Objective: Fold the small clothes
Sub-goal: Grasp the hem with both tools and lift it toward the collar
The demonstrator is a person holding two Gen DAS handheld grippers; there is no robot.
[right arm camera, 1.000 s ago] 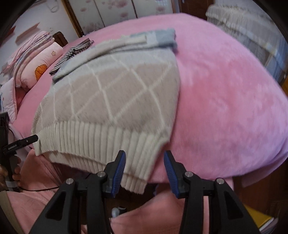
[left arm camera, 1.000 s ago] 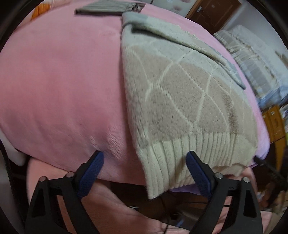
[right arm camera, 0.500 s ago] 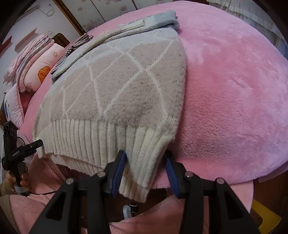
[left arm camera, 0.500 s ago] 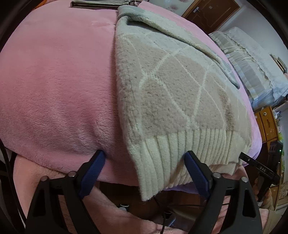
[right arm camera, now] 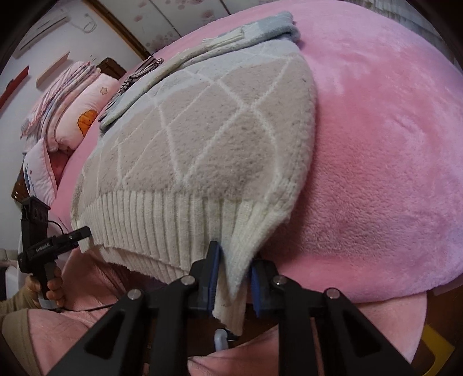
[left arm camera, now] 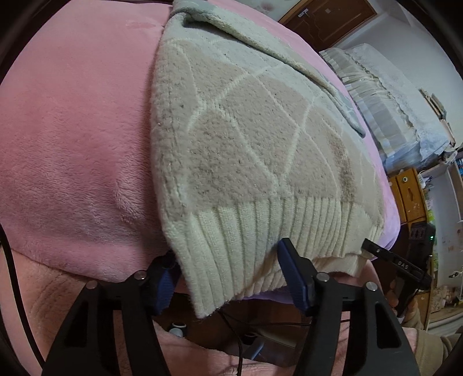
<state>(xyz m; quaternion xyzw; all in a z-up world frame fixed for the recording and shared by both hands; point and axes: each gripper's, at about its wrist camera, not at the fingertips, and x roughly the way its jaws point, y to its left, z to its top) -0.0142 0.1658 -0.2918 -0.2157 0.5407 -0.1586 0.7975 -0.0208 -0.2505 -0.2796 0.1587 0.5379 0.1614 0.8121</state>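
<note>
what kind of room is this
Most likely a home bedroom: a bed under a pink fleece blanket, pillows and folded quilts stacked at its far end, and a wooden door beyond it.

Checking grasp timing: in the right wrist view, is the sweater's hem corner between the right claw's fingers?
Yes, the sweater's ribbed corner hangs between the right claw's blue pads.

Sweater (right arm camera: 208,144) on blanket (right arm camera: 390,144), hem overhanging near edge; pillows (right arm camera: 72,115) far left.

One sweater (right arm camera: 208,150), one blanket (right arm camera: 390,162), two pillows (right arm camera: 86,115).
</note>
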